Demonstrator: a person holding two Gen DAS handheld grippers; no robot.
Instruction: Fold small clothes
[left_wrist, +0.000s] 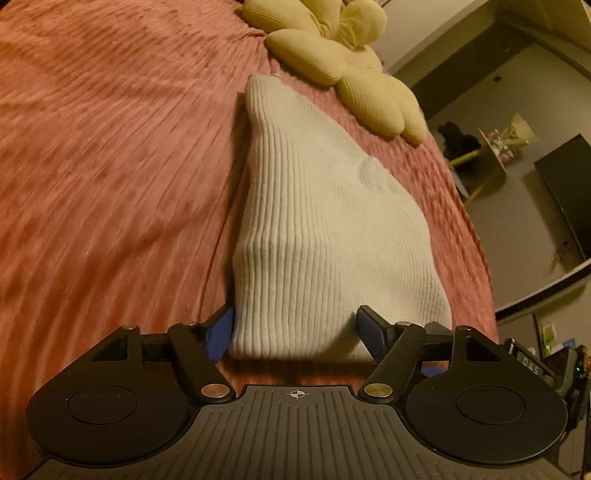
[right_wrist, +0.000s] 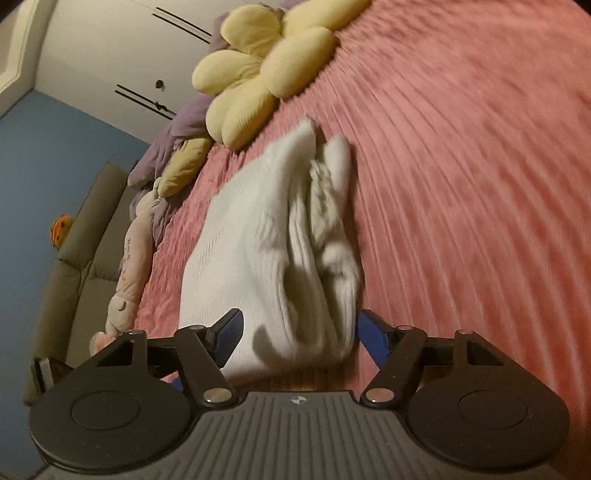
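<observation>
A white ribbed knit garment (left_wrist: 314, 221) lies folded on the pink ribbed bedspread (left_wrist: 110, 166). My left gripper (left_wrist: 295, 332) is open, its blue-padded fingers (left_wrist: 371, 326) on either side of the garment's near edge. In the right wrist view the same white garment (right_wrist: 273, 251) shows stacked folded layers. My right gripper (right_wrist: 297, 339) is open, its fingers (right_wrist: 373, 338) straddling the garment's near end. Neither gripper clamps the cloth.
A yellow flower-shaped cushion (left_wrist: 343, 62) lies just beyond the garment and also shows in the right wrist view (right_wrist: 258, 77). A pink plush toy (right_wrist: 129, 266) and purple bedding (right_wrist: 173, 140) lie along the bed's edge. A grey sofa (right_wrist: 77, 258) stands beside the bed.
</observation>
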